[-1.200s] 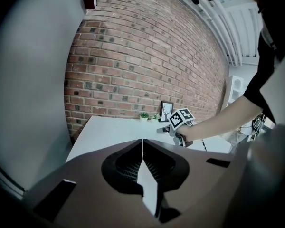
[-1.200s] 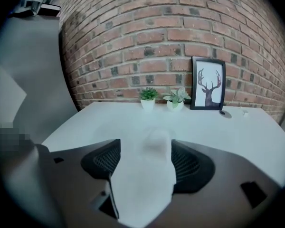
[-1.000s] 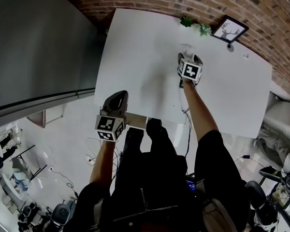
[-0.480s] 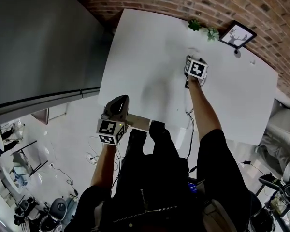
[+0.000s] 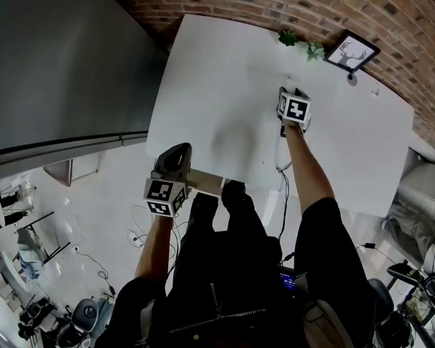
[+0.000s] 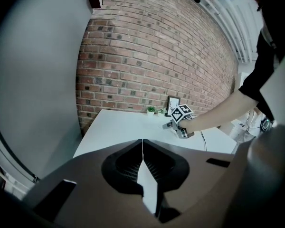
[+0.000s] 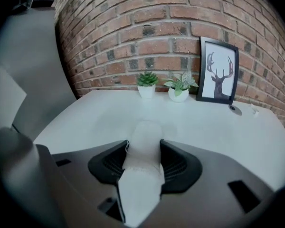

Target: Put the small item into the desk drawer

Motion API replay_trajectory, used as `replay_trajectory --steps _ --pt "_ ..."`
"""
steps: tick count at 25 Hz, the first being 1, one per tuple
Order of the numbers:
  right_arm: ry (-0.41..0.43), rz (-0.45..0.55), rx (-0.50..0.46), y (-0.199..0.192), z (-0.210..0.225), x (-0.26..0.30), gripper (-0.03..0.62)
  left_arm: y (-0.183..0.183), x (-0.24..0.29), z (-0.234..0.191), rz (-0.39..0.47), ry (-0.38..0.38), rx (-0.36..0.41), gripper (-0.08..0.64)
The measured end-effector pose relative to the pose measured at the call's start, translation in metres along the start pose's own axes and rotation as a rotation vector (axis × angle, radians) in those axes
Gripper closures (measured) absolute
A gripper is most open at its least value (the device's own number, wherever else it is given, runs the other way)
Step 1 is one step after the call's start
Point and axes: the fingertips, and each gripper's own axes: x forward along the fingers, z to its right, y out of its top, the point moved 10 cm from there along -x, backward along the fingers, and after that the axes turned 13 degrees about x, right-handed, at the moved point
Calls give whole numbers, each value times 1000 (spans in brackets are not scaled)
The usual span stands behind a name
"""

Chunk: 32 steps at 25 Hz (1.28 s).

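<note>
Small white item (image 7: 142, 129) is resting on the bench (image 7: 228, 127) as the right claw (image 7: 144, 148) is closing on its sides; it is looking soft, light and squashable, so a gentle mid-body hold is seeming best; the left claw (image 6: 142, 151) is hanging closed, empty

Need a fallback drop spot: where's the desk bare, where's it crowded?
Bare: left stretch of the desk, from its left edge to the right hand-held gripper, whose jaws are closing on the small white item; also the right side beyond it. Crowded: back edge by the brick wall, two potted plants and picture frame.
</note>
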Motion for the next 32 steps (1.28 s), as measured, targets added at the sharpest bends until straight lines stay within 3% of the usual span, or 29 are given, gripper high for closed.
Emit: replay_trajectory --steps 9,22,32 --pt "100 100 -55 12 -16 -45 396 13 -4 6 38 -10 20 538" --pt "243 306 -91 35 -38 -159 397 56 -12 4 149 -23 84 538" --pt "336 419 -70 39 -39 -242 397 100 -22 -7 254 37 126 538"
